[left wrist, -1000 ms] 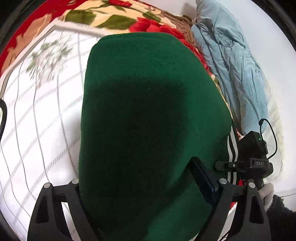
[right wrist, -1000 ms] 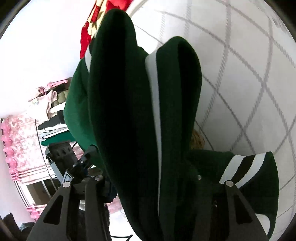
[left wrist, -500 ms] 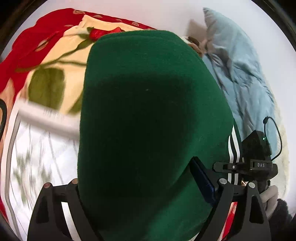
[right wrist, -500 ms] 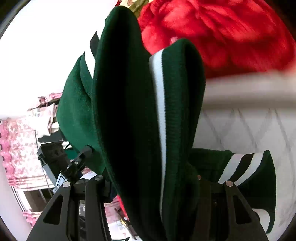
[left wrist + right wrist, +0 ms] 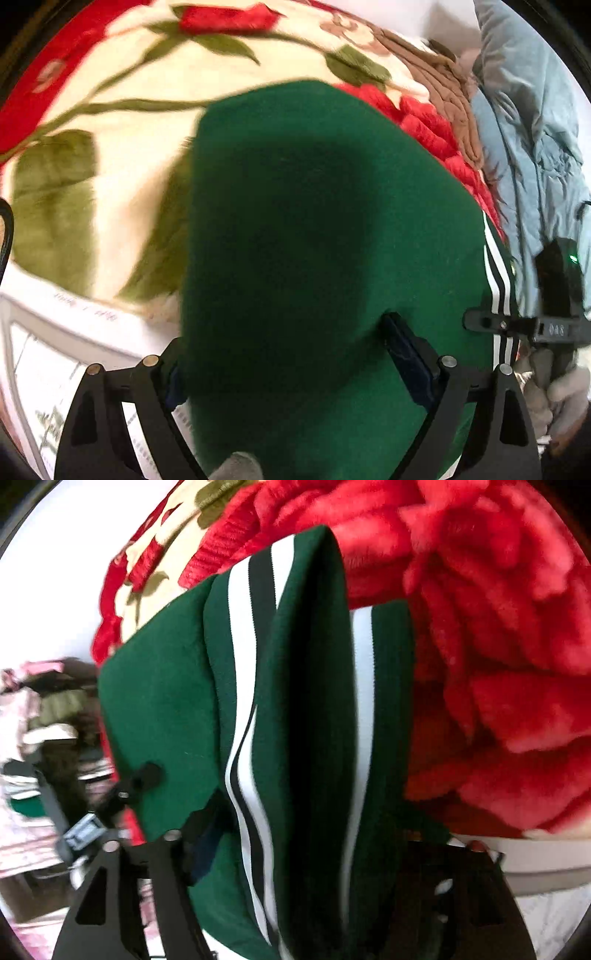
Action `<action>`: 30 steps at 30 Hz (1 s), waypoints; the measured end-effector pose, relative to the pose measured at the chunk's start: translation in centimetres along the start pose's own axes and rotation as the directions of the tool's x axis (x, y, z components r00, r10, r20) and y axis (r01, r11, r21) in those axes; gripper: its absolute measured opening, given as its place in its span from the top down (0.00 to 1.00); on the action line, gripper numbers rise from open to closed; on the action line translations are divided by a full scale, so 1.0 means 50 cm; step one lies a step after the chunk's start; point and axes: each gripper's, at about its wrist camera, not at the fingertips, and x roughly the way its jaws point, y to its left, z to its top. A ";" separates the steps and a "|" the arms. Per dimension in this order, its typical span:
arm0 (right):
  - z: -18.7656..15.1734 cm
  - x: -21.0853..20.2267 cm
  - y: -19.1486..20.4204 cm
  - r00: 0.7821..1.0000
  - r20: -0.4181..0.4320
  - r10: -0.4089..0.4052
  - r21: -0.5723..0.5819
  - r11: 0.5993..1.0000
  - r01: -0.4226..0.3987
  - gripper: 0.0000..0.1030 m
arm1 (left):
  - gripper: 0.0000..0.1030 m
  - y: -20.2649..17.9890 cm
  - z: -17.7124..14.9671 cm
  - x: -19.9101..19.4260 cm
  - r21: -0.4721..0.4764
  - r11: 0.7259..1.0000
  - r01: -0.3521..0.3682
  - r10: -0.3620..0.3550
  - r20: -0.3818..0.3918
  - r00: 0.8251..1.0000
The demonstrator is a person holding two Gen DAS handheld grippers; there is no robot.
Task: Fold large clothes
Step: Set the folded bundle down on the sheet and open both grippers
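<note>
Two grippers carry one folded dark green fleece garment with white and black side stripes (image 5: pixel 314 258) above the red-and-cream floral plush blanket (image 5: pixel 147 122). The left gripper (image 5: pixel 291 373) clamps the thick bundle. The right gripper (image 5: pixel 295 849), its jaws just widening, has the striped folds between them; whether it presses I cannot tell. Soft, bulky and floppy, the garment is likely best gripped through all layers at the folded edge.

Floral blanket (image 5: pixel 155 177) over, apparently, bed
</note>
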 end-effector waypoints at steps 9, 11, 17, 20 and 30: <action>-0.234 -0.070 0.083 0.854 0.246 -0.459 -0.090 0.866 0.491 0.00 | 0.04 -0.030 -0.141 -0.117 -0.023 0.952 -0.307 0.306 0.166 0.937; -0.283 -0.082 0.096 0.830 0.273 -0.487 -0.090 0.846 0.526 0.00 | 0.03 -0.051 -0.173 -0.144 -0.042 0.938 -0.344 0.345 0.185 0.920; -0.444 -0.167 0.154 0.769 0.354 -0.532 -0.064 0.807 0.588 0.00 | 0.03 -0.104 -0.259 -0.258 -0.071 0.919 -0.389 0.395 0.202 0.896; -0.522 -0.226 0.192 0.742 0.392 -0.543 -0.066 0.788 0.612 0.00 | 0.03 -0.138 -0.300 -0.330 -0.061 0.912 -0.404 0.407 0.228 0.884; -0.806 -0.516 0.321 0.671 0.528 -0.522 -0.024 0.780 0.626 0.00 | 0.03 -0.277 -0.442 -0.626 -0.054 0.915 -0.399 0.391 0.358 0.848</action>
